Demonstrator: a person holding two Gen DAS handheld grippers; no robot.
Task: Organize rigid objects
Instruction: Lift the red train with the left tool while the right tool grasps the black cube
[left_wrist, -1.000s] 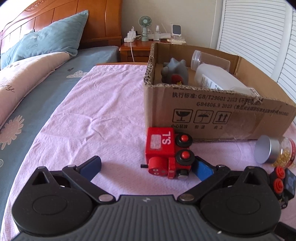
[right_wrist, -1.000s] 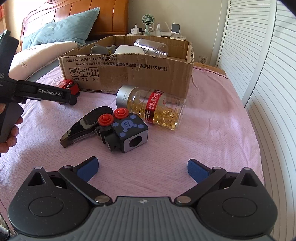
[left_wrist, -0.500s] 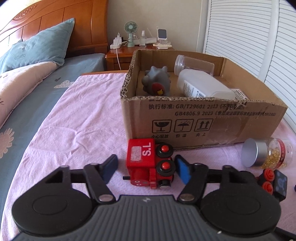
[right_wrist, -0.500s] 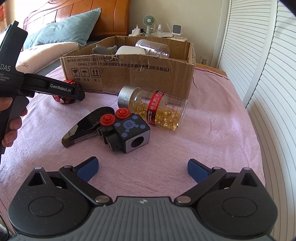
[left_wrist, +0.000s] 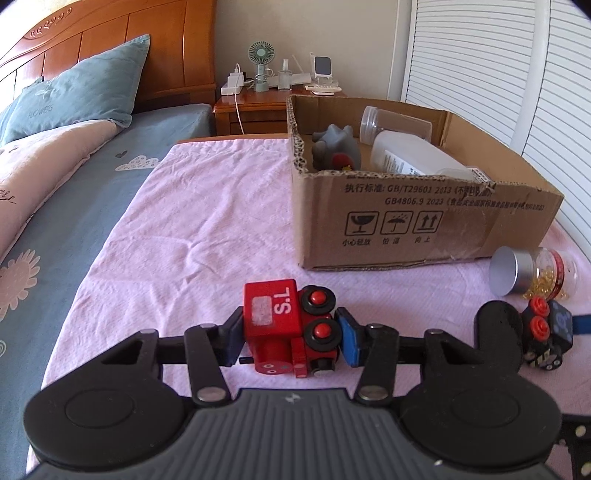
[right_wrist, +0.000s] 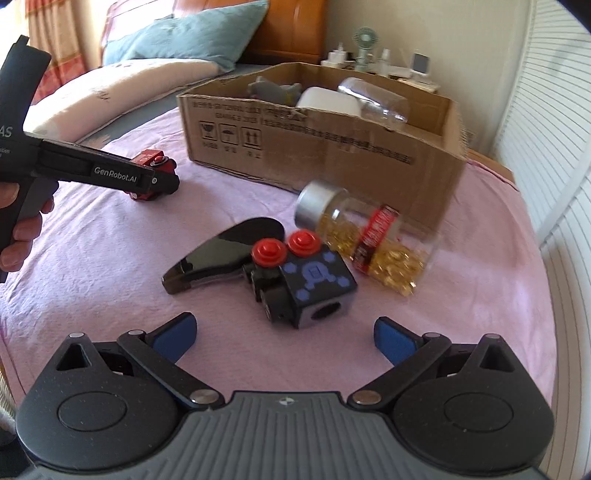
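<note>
- While the red train (left_wrist: 291, 325) sits on the pink sheet (left_wrist: 192, 236), the left gripper (left_wrist: 290, 334) has its two blue fingers (left_wrist: 349, 341) pressed on the train's two sides, so it is squeezed between them.
- The train lies on its side, with its red knobs next to the right-hand finger and the "S.L" block next to the left-hand finger.
- It is near the front wall of the box (left_wrist: 424, 218), but not touching it.
- Inside the box are a grey toy (left_wrist: 334, 149), a white bottle (left_wrist: 413, 157) and a clear jar (left_wrist: 395, 123).
- The right gripper (right_wrist: 282, 338) is wide open and holds nothing; its blue fingers (right_wrist: 393, 339) are far apart above the sheet.
- Just in front of those fingers sits a black toy block (right_wrist: 303, 277) with two red knobs, more to the left finger's side of the gap.
- A shiny black piece (right_wrist: 225, 251) touches the block's left side.
- A pill jar (right_wrist: 365, 240) with a silver lid lies on its side between the block and the box.
</note>
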